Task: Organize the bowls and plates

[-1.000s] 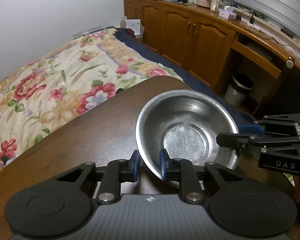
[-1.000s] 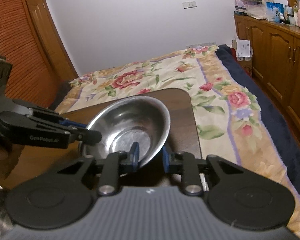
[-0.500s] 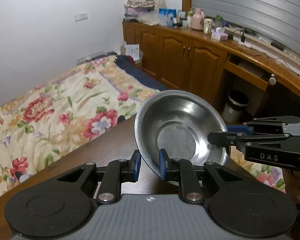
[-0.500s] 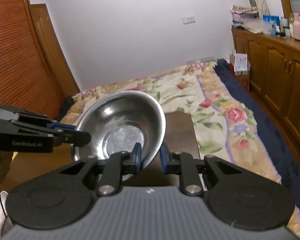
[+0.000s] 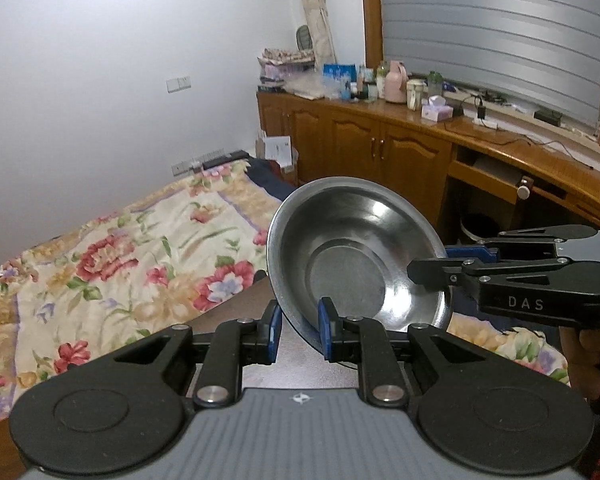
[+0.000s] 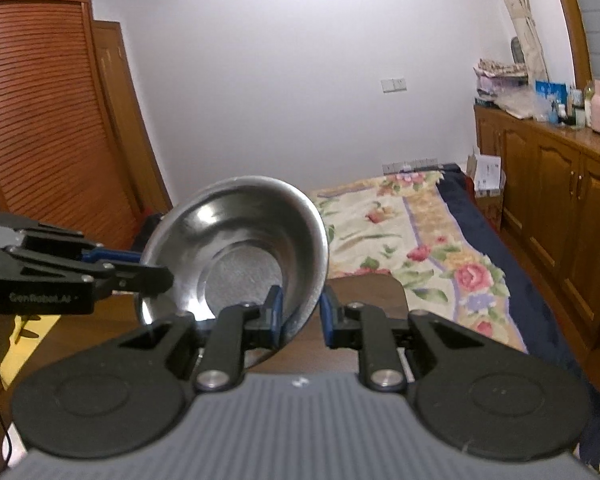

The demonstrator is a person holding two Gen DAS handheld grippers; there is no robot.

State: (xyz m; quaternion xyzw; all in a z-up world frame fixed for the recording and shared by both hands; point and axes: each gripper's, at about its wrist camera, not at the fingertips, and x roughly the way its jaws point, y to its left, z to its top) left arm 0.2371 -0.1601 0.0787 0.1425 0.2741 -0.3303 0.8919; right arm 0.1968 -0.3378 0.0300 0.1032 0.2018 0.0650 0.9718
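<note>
Even, cool indoor light fills the room in both wrist views, with no hard shadows on the white wall (image 6: 284,80). The steel bowl (image 5: 356,256) carries the strongest glare: a bright streak on its inner wall above the flat bottom, and paler sheen along its rim in the right wrist view. The polished cabinet top (image 5: 500,140) behind the bowl reflects a soft shine. Fisheye bending curves the window frame (image 5: 370,32) above the cabinet and the louvred door (image 6: 40,120) left of the bowl; the corners go black. Focus is fairly sharp near the bowl, softer and slightly grainy beyond it.
</note>
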